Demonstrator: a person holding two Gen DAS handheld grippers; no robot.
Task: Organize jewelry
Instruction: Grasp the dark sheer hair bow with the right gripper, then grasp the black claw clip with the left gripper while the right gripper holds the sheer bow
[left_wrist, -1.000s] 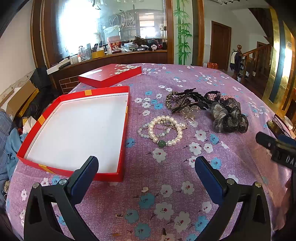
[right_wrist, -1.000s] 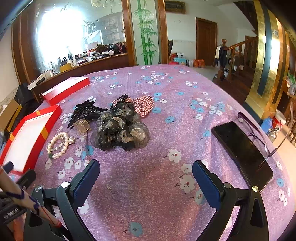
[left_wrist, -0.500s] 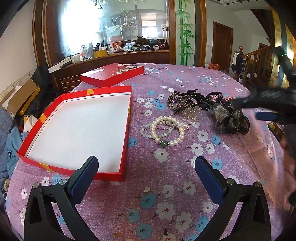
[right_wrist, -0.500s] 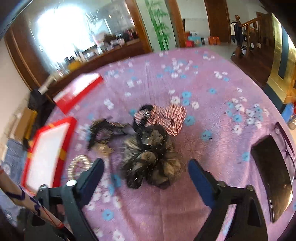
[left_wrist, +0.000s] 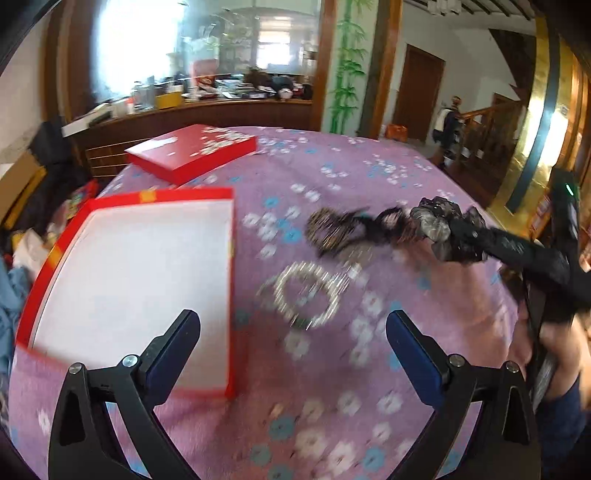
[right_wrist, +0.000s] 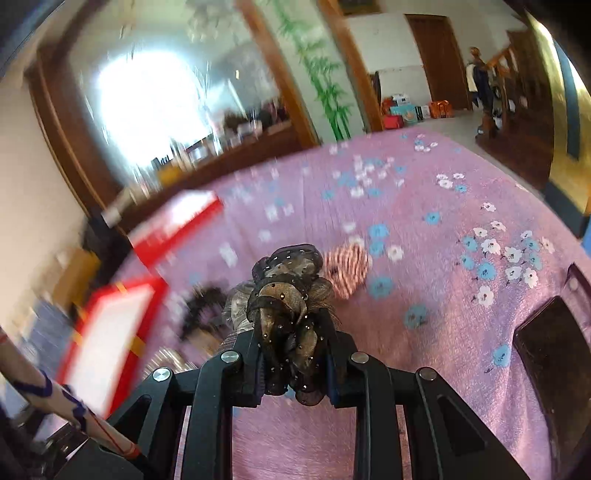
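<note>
My right gripper (right_wrist: 295, 369) is shut on a dark sheer hair scrunchie (right_wrist: 288, 314) and holds it above the purple floral tablecloth; it also shows in the left wrist view (left_wrist: 443, 229). My left gripper (left_wrist: 291, 347) is open and empty, low over the cloth. Ahead of it lie pearl bracelets (left_wrist: 303, 291) and dark hair clips (left_wrist: 340, 229). An open red box with a white inside (left_wrist: 129, 273) lies to the left. A plaid scrunchie (right_wrist: 347, 269) lies on the cloth beyond the right gripper.
The red box lid (left_wrist: 192, 151) lies at the far left of the table. A black phone (right_wrist: 554, 350) and glasses lie at the right edge. A wooden counter with clutter stands behind the table.
My right gripper has moved forward onto the dark scrunchie, shut on it and lifted it. My left gripper has shifted slightly; the view is blurred by motion.
</note>
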